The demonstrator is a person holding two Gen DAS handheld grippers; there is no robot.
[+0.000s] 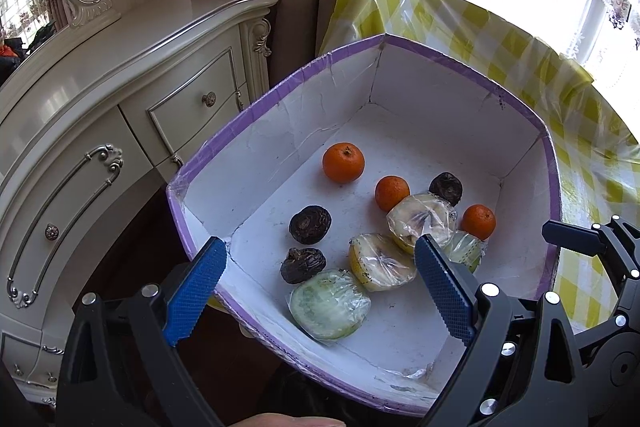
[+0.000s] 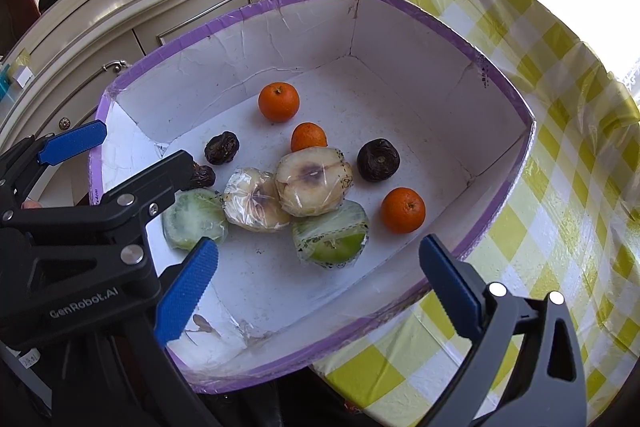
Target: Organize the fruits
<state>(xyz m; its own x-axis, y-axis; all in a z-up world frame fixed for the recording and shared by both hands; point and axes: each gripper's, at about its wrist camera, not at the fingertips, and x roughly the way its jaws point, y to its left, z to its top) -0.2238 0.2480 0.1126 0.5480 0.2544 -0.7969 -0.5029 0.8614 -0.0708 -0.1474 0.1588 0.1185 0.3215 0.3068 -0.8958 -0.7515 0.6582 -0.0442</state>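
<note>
Right wrist: box (image 2: 496,95) of wrapped fruit (image 2: 312,183)

Your box (image 2: 436,23) sits on the table (image 2: 560,211), with the dresser (image 1: 120,75) behind and to its left; inside, wrapped fruit halves (image 2: 314,181) cluster mid-floor, three oranges (image 2: 279,101) and three dark fruits (image 2: 378,159) lie scattered around them

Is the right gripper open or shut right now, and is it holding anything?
Open and empty. In the right wrist view the right gripper has its blue pads spread wide above the box, nothing between them.
</note>
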